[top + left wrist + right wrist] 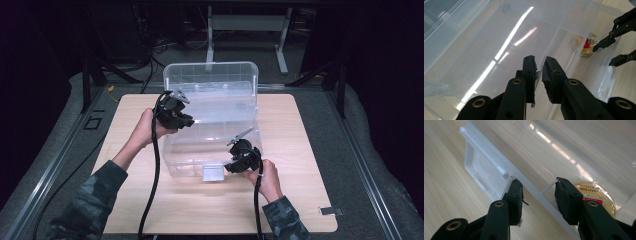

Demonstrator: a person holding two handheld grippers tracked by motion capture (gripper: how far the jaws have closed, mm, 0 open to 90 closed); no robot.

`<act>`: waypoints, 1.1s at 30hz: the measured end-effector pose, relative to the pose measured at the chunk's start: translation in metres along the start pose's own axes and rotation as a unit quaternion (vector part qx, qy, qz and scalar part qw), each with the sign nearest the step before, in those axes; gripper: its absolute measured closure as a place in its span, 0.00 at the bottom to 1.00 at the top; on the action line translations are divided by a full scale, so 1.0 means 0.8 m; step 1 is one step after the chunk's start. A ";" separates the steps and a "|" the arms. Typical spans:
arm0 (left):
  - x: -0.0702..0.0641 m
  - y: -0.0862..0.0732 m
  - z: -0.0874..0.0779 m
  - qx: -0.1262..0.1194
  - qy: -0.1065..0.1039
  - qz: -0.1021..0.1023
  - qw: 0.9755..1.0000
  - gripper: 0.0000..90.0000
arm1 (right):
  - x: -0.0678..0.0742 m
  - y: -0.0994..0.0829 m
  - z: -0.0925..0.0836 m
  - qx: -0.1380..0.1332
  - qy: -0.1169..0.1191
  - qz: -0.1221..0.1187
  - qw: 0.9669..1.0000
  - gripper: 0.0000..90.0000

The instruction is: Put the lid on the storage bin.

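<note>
A clear plastic storage box (pixel 172 165) stands on the wooden table (pixel 300 150), and its clear lid (pixel 210 80) rises behind it. A round gold and red tin (pixel 587 46) (pixel 596 195) lies inside the box near the front. My left gripper (pixel 190 121) (pixel 540 65) is shut on a thin clear edge of the lid at the box's left side. At the front, beside the white latch (pixel 212 173) (pixel 481 175), my right gripper (pixel 231 167) (pixel 536 188) straddles the box's rim (pixel 486 152), one pad outside and one inside, both touching it. The right gripper (pixel 602 56) also shows in the left gripper view.
A small metal clip (pixel 331 211) lies at the table's front right corner. Grey carpet surrounds the table, and a white desk frame (pixel 245 22) stands behind it. Black cables trail from both grippers toward the front edge.
</note>
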State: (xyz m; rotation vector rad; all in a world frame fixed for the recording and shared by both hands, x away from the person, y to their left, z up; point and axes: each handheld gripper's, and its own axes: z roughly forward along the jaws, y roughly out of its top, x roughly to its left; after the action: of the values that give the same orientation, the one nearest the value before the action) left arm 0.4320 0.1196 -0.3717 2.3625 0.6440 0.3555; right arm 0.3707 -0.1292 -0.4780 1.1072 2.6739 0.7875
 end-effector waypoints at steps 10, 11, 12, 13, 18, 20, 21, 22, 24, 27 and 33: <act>-0.012 -0.008 -0.001 -0.004 0.003 0.005 1.000 0.88 | 0.000 0.000 0.000 0.001 -0.001 -0.001 1.000 0.65; -0.013 -0.009 -0.001 -0.005 0.005 0.005 1.000 0.88 | 0.000 0.000 0.000 0.000 -0.001 -0.001 1.000 0.65; -0.014 -0.010 -0.001 -0.005 0.005 0.007 1.000 0.88 | 0.000 0.000 0.000 0.000 -0.001 -0.001 1.000 0.65; -0.015 -0.011 -0.001 -0.005 0.007 0.008 1.000 0.88 | 0.000 0.000 0.000 0.000 -0.001 -0.001 1.000 0.65; -0.020 -0.016 -0.001 -0.009 0.006 0.010 1.000 0.88 | 0.001 0.000 0.000 0.000 -0.002 -0.001 1.000 0.65; -0.022 -0.018 -0.001 -0.012 0.004 0.007 1.000 0.88 | 0.001 0.000 0.000 0.000 -0.002 -0.001 1.000 0.65; -0.023 -0.019 -0.002 -0.011 0.005 0.010 1.000 0.88 | 0.001 0.000 0.000 0.000 -0.002 -0.001 1.000 0.65; -0.025 -0.020 -0.001 -0.014 0.004 0.007 1.000 0.88 | 0.001 0.000 0.000 0.000 -0.002 -0.001 1.000 0.65; -0.027 -0.023 -0.001 -0.017 0.006 0.008 1.000 0.88 | 0.001 0.000 0.000 0.001 -0.002 -0.002 1.000 0.65; -0.030 -0.026 -0.001 -0.020 0.008 0.011 1.000 0.88 | 0.001 0.000 0.000 0.000 -0.001 -0.001 1.000 0.65; -0.035 -0.030 -0.001 -0.024 0.012 0.015 1.000 0.87 | 0.001 0.000 0.000 0.001 -0.003 -0.002 1.000 0.65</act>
State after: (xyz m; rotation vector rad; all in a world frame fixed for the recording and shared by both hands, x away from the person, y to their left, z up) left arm 0.3994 0.1210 -0.3894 2.3274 0.6054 0.4084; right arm 0.3699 -0.1286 -0.4780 1.1027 2.6710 0.7806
